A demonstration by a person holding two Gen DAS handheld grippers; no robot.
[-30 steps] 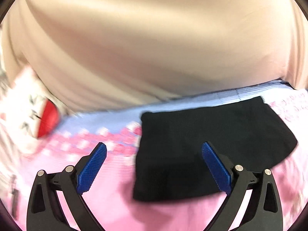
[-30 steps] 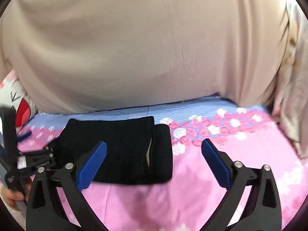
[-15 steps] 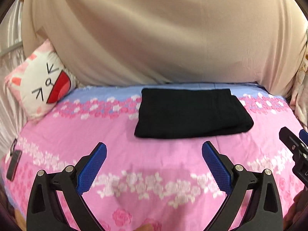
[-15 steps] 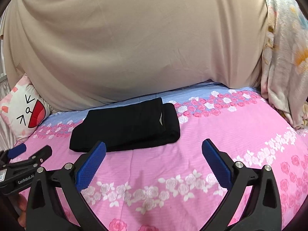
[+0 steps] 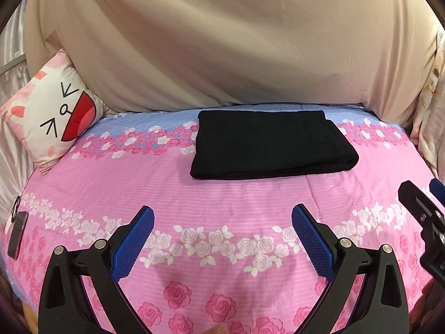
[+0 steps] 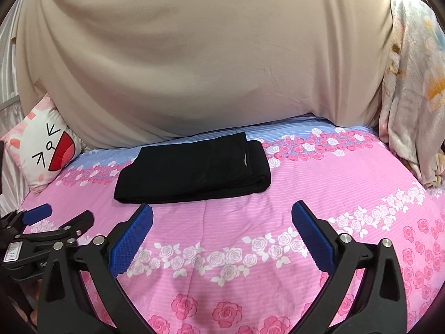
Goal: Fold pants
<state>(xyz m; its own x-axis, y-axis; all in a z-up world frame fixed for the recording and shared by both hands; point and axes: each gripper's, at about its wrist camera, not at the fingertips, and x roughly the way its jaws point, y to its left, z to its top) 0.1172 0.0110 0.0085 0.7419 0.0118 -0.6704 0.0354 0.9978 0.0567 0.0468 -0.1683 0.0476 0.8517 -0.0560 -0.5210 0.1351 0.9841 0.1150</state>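
One pair of black pants lies folded into a compact rectangle on the bed, toward its far edge and roughly centred. In the right wrist view the pants show stacked layers, with a rolled fold at the right end and a thin pale strip of inner trim visible there. Nothing touches the pants.

Two hand-held grippers are present. The left hand-held gripper hovers over the near part of the bed with its two blue pads spread wide apart and nothing between them. The right hand-held gripper is in the same condition: two blue pads wide apart, holding nothing. Both are well apart from the pants, on the near side. Each gripper appears at the edge of the other's view: the right one at the right edge of the left wrist view, the left one at the lower left of the right wrist view.

The bed carries one pink cover printed with rows of white and pink roses and a blue band along the far edge. One cat-face cushion leans at the far left corner. One beige sheet hangs behind the bed. One pale floral blanket hangs at the far right. One small dark object lies at the bed's left edge; it is too small to identify.
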